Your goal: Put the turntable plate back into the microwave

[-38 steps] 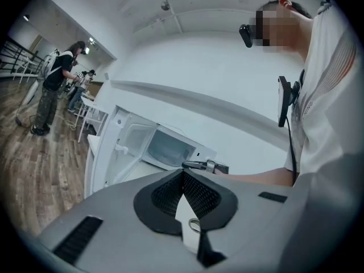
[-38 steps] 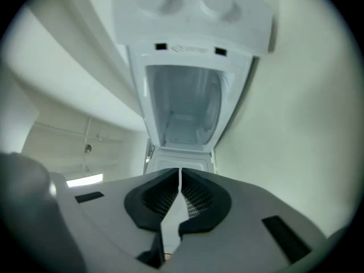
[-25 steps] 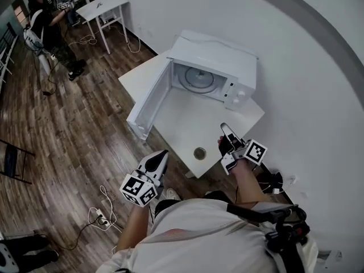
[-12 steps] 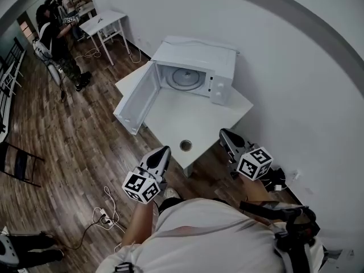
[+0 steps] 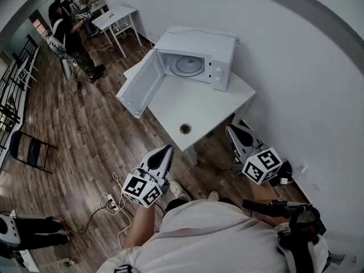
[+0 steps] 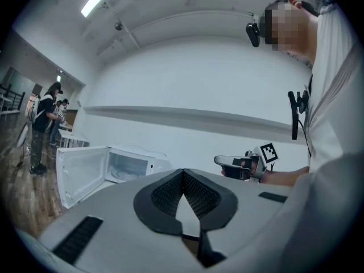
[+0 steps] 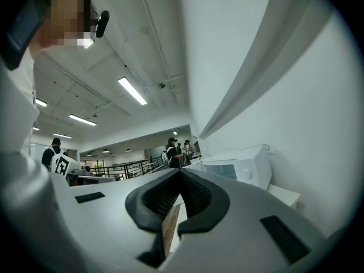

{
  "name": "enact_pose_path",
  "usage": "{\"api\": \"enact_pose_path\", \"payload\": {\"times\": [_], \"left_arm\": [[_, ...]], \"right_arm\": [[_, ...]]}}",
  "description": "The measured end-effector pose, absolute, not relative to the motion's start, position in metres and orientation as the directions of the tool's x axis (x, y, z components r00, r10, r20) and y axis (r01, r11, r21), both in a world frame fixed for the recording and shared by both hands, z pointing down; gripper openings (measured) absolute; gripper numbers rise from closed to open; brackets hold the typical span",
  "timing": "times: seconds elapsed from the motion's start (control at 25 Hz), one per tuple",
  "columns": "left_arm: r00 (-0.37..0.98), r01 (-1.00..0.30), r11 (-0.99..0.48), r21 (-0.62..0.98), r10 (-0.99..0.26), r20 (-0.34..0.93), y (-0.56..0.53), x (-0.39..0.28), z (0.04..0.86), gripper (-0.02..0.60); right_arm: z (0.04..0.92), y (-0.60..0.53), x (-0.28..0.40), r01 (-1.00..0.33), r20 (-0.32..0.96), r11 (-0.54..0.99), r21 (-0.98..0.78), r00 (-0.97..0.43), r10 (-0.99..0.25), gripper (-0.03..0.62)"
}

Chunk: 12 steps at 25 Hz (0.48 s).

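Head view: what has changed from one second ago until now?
The left gripper and right gripper drew back from the table. The right one, earlier over its near edge, is now clear of it. Nothing was taken or released. The microwave door stays open, turntable plate inside; both grippers shut, empty.

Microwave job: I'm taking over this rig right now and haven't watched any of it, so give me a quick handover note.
Left gripper: shut, empty, held short of the table.
Right gripper: shut, empty, beside the table's near corner.
Turntable plate: lying inside the microwave; it looks seated, though it is too small here to be sure.
Door: swung wide open.
Done: the plate is back inside.
Left: probably only checking that the plate sits flat and closing the door.
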<state>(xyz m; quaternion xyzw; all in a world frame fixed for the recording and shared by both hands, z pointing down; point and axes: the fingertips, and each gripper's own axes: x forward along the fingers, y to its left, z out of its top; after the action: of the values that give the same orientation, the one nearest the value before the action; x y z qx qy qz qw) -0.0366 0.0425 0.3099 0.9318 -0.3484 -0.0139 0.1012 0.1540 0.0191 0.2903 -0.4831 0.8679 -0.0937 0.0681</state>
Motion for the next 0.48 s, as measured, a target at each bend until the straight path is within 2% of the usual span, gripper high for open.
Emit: {"api": "enact_pose_path", "payload": {"times": [0.48], "left_arm": [[0.753, -0.644, -0.744, 0.179, -0.658, -0.023, 0.061, -0.08, 0.28, 0.011]], "right_arm": [[0.255, 0.046, 0.108, -0.838, -0.049, 0.519, -0.168, -0.518, -0.854, 0.005]]}}
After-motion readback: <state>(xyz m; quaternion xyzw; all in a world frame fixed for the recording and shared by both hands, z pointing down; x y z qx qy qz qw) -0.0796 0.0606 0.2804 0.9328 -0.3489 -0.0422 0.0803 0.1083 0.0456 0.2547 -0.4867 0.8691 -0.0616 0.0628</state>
